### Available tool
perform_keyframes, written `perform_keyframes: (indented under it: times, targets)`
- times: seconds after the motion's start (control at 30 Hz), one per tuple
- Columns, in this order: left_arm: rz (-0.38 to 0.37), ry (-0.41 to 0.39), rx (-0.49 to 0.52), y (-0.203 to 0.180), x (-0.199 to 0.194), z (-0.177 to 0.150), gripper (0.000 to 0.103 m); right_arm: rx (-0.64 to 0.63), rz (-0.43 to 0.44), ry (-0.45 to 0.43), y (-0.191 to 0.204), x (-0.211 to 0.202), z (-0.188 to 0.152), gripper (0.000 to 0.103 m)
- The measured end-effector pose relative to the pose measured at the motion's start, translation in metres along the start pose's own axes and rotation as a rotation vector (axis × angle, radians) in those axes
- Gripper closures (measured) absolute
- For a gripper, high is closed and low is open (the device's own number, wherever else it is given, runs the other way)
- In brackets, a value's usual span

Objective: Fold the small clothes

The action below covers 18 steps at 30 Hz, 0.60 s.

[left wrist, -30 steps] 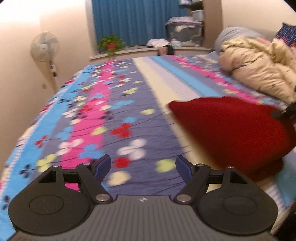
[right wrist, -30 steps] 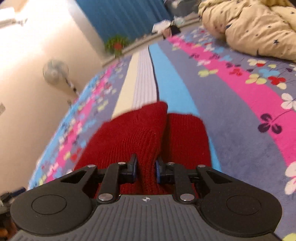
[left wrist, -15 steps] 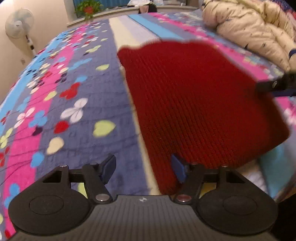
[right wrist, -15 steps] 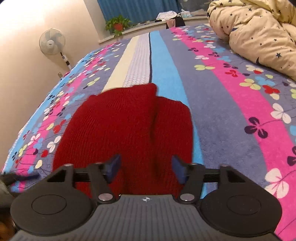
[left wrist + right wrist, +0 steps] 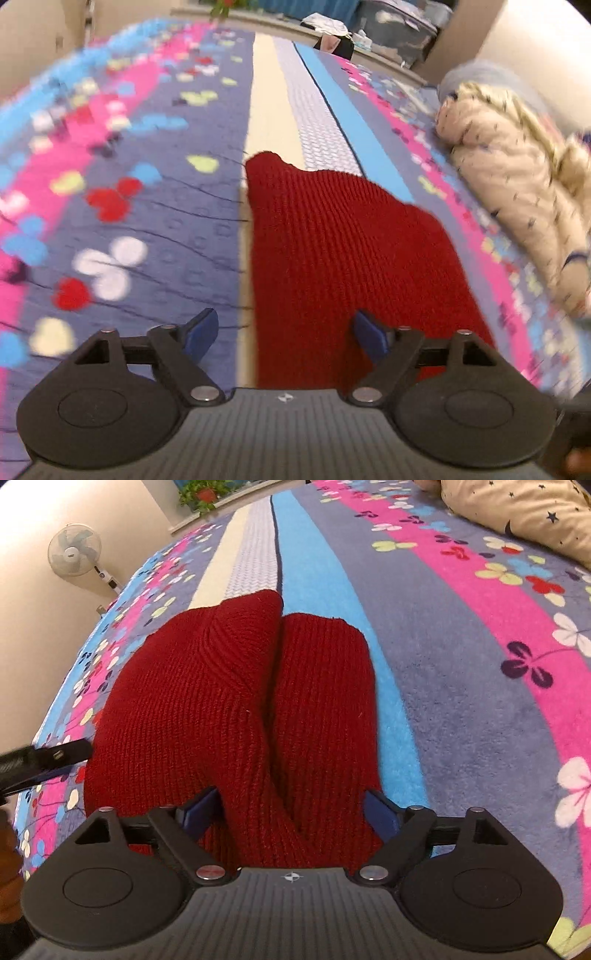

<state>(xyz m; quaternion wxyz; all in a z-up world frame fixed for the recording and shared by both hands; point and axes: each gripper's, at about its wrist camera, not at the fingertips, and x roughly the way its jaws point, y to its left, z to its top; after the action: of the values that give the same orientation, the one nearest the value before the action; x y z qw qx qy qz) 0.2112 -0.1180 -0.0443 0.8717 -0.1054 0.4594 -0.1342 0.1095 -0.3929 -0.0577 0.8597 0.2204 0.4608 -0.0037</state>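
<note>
On the flowered bed [image 5: 461,635], a red knit garment [image 5: 229,709] is lying bunched between my wide, empty right tongs [image 5: 291,814]; my left tongs [image 5: 284,332] are gaping too. Gripping one layer risks dragging the fold crooked.

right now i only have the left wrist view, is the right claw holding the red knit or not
Observer: No. The right claw is open, with one finger on either side of the red knit's near edge.
Operator: is the knit flat on top
Observer: No. A deep crease runs lengthwise, splitting it into two humps.
Operator: where's mine from that side
Observer: The left claw shows just beside the knit's left edge. I can't tell if they touch.
</note>
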Motion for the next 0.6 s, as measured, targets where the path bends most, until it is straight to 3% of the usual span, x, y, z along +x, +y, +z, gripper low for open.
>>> perform_keyframes:
  times: [0.13,0.3,0.47,0.6]
  targets:
    - [-0.152,0.061,-0.126,0.015,0.029,0.008,0.014,-0.004,0.002,0.008,0.001,0.005,0.0,0.013]
    - [-0.196,0.085,-0.18,0.021,0.054,0.009,0.005,-0.005,0.016,0.012,-0.001,0.008,0.001,0.012]
    - [-0.229,0.126,-0.238,0.028,0.076,0.014,0.004,-0.008,0.012,0.009,0.002,0.01,0.002,0.013]
    - [-0.223,0.112,-0.243,0.027,0.081,0.016,0.005,-0.002,0.006,0.006,0.005,0.013,0.002,0.016]
